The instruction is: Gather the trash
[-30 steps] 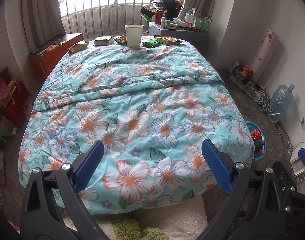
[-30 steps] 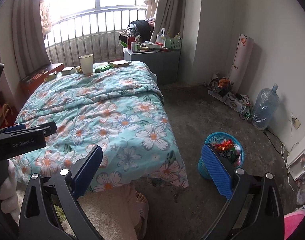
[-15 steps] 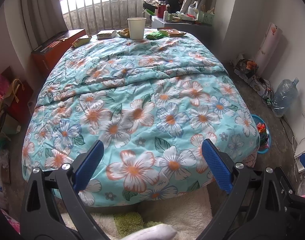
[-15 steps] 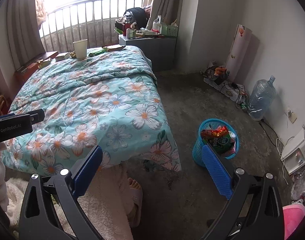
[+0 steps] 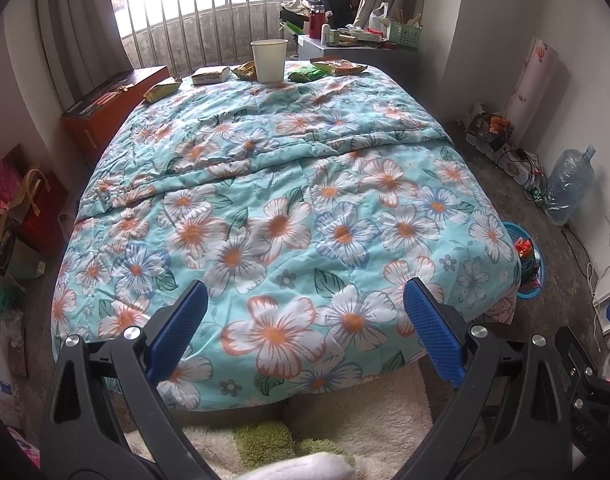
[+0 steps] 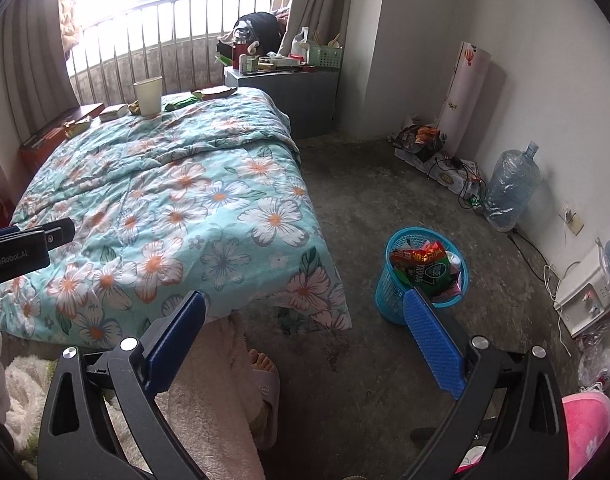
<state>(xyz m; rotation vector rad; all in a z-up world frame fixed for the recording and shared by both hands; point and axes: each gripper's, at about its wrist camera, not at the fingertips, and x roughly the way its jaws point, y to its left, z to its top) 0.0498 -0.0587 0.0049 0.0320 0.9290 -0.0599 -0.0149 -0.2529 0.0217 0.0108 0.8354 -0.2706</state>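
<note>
Bed (image 5: pixel 289 208), floral quilt. At its far end: white paper cup (image 5: pixel 269 60), upright; snack wrappers (image 5: pixel 337 67) and a small carton (image 5: pixel 211 75) lying either side of the cup. Beside the bed's foot corner, on the floor: blue trash basket (image 6: pixel 397 292), wrappers inside. Left gripper (image 5: pixel 305 320): jaws spread, empty, over the bed's foot. Right gripper (image 6: pixel 305 326): jaws spread, empty, near the basket.

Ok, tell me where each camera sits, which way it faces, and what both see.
Left wrist: at the bed's foot, facing the window; open left gripper shows.
Right wrist: further right, facing bed corner and blue trash basket; open right gripper, a slippered foot show.
Shared: bed, paper cup, basket, water bottle.
</note>
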